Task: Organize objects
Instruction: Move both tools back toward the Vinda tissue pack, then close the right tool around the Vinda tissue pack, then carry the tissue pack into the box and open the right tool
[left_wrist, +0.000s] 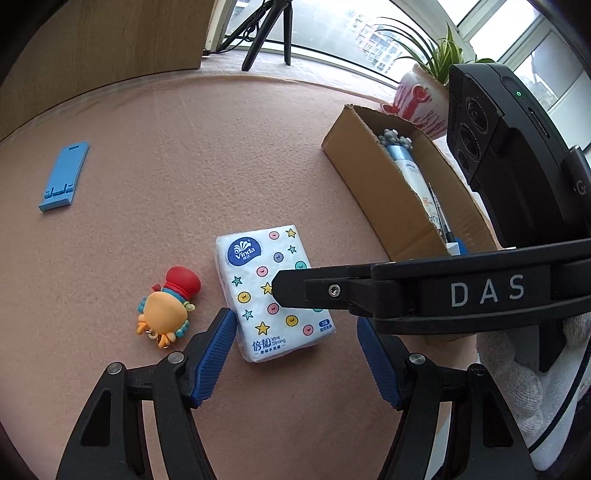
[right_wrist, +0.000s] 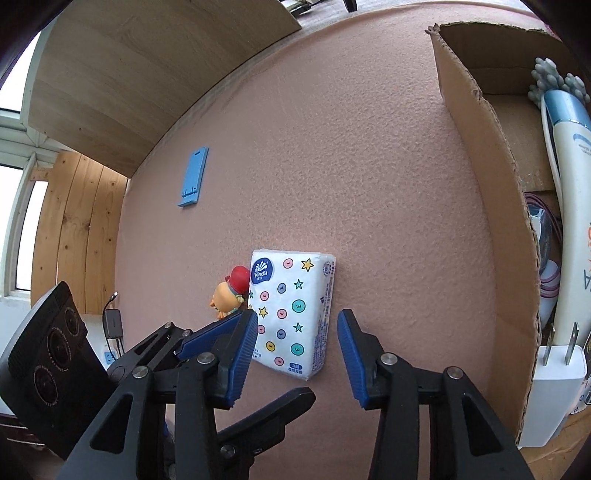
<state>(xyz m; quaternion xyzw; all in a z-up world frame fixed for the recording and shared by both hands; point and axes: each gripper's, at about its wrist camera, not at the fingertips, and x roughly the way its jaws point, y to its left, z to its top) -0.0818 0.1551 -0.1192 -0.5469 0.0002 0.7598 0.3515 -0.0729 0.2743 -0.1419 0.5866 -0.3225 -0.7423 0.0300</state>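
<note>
on the pink mat, the tissue pack (right_wrist: 291, 314) lies flat between the toy (left_wrist: 168, 306) and the cardboard box (left_wrist: 388, 192), long axis running away from the cameras, logo end far. right gripper (right_wrist: 297, 354) and left gripper (left_wrist: 295, 354) both stand apart, empty, around the near end. risk: both closing at once may collide, or nudge the adjacent toy.
</note>
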